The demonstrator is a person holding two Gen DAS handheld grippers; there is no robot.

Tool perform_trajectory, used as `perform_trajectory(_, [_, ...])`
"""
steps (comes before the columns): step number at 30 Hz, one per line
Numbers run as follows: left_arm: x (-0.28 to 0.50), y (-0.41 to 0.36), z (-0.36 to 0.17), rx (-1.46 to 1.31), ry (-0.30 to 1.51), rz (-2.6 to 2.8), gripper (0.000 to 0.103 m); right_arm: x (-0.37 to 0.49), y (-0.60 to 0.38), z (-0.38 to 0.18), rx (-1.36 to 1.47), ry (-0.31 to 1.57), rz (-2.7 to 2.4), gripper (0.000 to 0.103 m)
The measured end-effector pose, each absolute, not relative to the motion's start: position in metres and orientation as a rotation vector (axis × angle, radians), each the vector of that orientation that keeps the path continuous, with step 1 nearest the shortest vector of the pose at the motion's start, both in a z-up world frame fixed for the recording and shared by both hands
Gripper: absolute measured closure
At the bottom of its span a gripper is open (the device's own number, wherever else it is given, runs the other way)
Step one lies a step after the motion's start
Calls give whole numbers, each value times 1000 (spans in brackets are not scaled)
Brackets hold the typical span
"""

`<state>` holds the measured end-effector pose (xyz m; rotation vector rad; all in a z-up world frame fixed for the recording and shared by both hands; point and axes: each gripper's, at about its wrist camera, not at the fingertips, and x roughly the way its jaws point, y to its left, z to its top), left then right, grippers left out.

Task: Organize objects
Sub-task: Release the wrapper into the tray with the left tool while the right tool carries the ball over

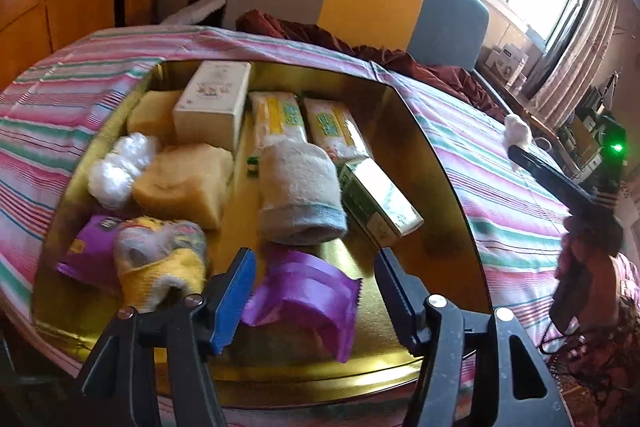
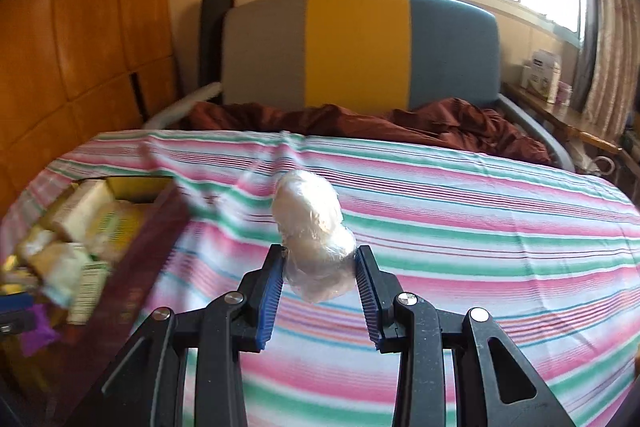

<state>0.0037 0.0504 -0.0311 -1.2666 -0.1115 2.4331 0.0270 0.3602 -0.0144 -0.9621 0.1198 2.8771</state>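
A gold tray (image 1: 448, 187) lies on the striped bedsheet and holds several items: boxes, tissue packs, sponges, a rolled towel (image 1: 298, 187), white plastic balls (image 1: 120, 167) and purple packets. My left gripper (image 1: 316, 291) is open over the tray's near end, its fingers either side of a purple packet (image 1: 308, 295). My right gripper (image 2: 319, 267) is shut on a white plastic-wrapped ball (image 2: 312, 231), held above the sheet right of the tray (image 2: 132, 187). That ball also shows in the left wrist view (image 1: 518, 135).
The striped sheet (image 2: 460, 227) covers the bed. A crumpled maroon blanket (image 2: 440, 123) lies at the headboard (image 2: 360, 47). A side shelf with boxes (image 2: 544, 75) stands at the right under the window. Wooden panels (image 2: 80, 27) are at the left.
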Motion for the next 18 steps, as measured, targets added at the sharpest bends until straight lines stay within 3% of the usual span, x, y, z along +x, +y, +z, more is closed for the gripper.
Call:
perform_trajectory(11, [6, 21, -10, -1172, -171, 2551, 37, 56, 282, 18, -1029, 99, 3109, 66])
perform_trajectory(18, [7, 14, -10, -1199, -165, 2574, 37, 62, 226, 12, -1275, 50, 3171, 66])
